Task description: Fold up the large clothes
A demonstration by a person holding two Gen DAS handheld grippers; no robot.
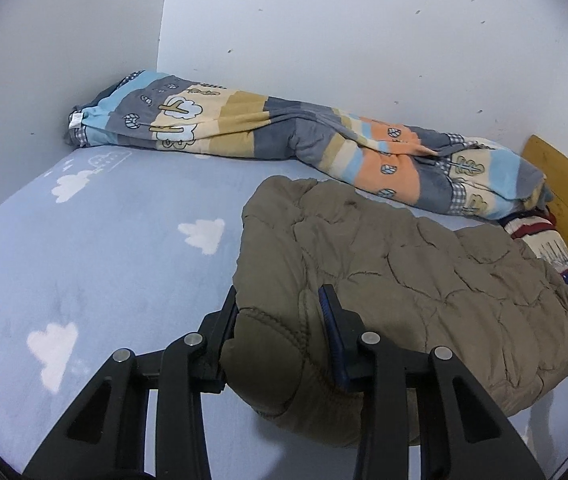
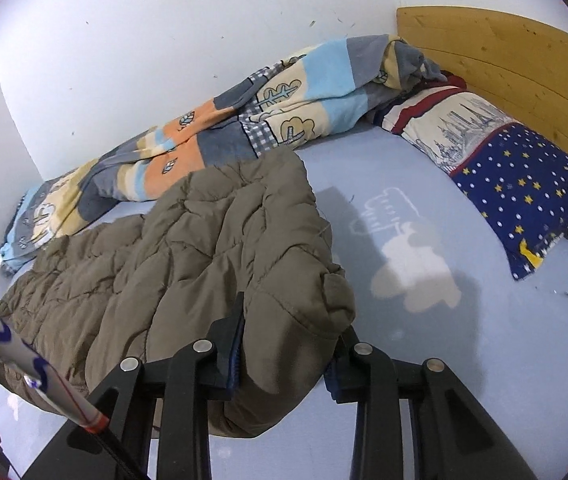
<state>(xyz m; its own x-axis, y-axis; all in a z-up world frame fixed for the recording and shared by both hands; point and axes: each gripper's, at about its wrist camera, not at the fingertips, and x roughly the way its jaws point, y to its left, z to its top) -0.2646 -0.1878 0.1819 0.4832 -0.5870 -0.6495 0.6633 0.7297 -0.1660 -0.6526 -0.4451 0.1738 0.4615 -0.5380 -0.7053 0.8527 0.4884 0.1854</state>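
An olive-brown quilted padded jacket (image 1: 404, 272) lies on the light blue bed sheet (image 1: 103, 272), its near edge bunched up. My left gripper (image 1: 279, 300) is shut on the jacket's near left corner, with thick fabric between the fingers. In the right wrist view the same jacket (image 2: 187, 248) spreads away to the left, and my right gripper (image 2: 292, 320) is shut on its near right corner, which bulges over the fingers.
A rolled striped patterned blanket (image 1: 284, 128) lies along the white wall behind the jacket. A pillow (image 2: 504, 160) with stars rests against the wooden headboard (image 2: 504, 60) at the right. A white sleeve (image 2: 23, 360) crosses the right view's lower left.
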